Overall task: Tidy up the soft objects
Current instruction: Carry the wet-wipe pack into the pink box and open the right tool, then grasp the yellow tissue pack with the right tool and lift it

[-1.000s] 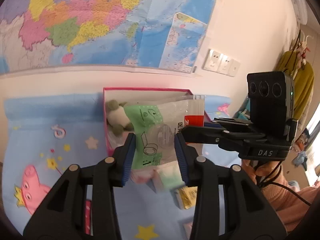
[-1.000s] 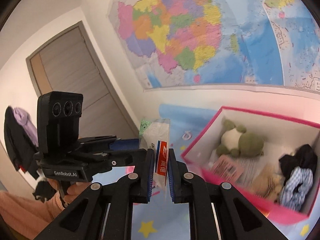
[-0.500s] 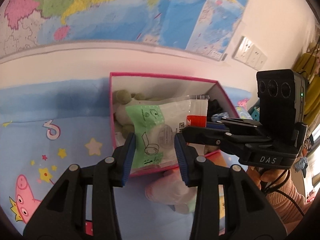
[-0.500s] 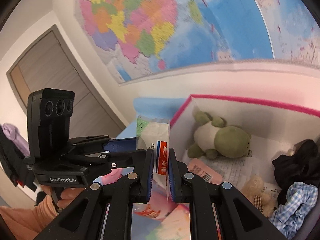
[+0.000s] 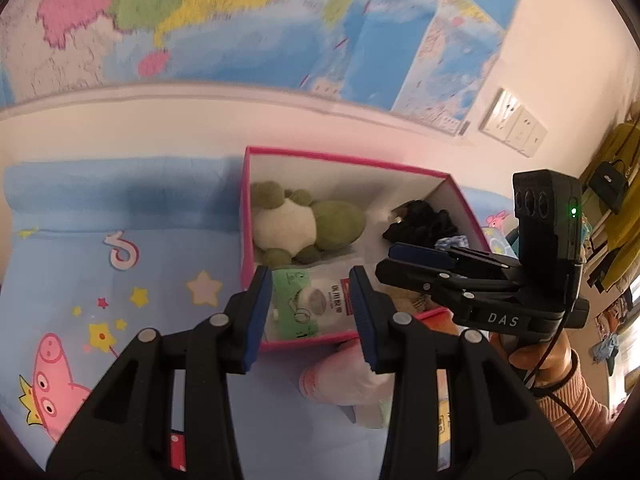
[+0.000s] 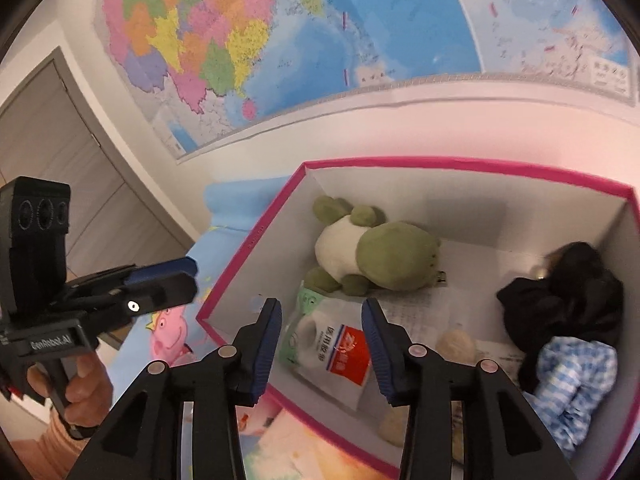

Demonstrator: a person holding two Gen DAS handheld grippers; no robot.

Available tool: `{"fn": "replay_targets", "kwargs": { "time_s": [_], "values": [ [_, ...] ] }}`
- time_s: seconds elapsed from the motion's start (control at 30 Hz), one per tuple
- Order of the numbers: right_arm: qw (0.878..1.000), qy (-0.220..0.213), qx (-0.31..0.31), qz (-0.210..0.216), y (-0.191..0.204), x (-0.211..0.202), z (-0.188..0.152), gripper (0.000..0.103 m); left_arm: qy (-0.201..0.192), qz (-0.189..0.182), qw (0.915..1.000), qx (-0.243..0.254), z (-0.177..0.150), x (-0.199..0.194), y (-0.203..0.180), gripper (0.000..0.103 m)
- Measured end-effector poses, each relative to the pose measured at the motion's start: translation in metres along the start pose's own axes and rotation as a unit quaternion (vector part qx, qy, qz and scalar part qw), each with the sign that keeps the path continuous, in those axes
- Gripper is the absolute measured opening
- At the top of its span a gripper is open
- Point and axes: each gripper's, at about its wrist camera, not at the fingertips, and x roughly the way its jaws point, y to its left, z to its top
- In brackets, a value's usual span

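Packet (image 6: 328,344) | in box (image 6: 248,240) | below parted right gripper (image 6: 322,344)

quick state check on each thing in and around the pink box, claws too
pink box: open, no lid
packet: lying loose in box, released
frog plush: lying in box
black cloth: bunched in box corner
right claw: open, jaws just opened
left claw: open, holding nothing

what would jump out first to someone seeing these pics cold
Probably the pink-rimmed box on the cartoon-print blue sheet, with a green and white plush frog lying near its back left corner. Just in front of the frog lies a green, white and red packet, between the open right tongs, whose jaws have just been opening. Above it all, a big colourful map covers the wall.
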Motion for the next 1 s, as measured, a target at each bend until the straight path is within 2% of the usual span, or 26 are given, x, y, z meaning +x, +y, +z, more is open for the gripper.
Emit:
{"fn": "replay_targets", "kwargs": {
  "time_s": [0.07,0.27,0.4,0.67,1.0],
  "values": [
    [1.0,-0.007,-0.004,0.0,0.003,-0.01,-0.003,0.043,-0.014,-0.001,0.9999,0.009,-0.003,-0.011,-0.006,0.041],
    [0.999,-0.033,-0.039,0.017,0.016,-0.056,-0.022,0.044,-0.052,-0.035,0.9973,0.038,-0.021,-0.047,-0.025,0.05],
    [0.997,-0.036,-0.056,0.031,0.023,-0.084,-0.044,0.045,-0.055,-0.051,0.9953,0.062,-0.039,-0.057,-0.042,0.05],
    [0.998,-0.013,-0.043,0.038,0.02,-0.113,-0.098,0.046,-0.014,-0.072,0.9931,0.092,-0.085,-0.048,-0.071,0.05],
    [0.999,0.044,0.002,0.019,0.001,-0.1,-0.153,0.046,0.052,-0.087,0.9925,0.068,-0.121,-0.015,-0.077,0.05]
  ]
}}
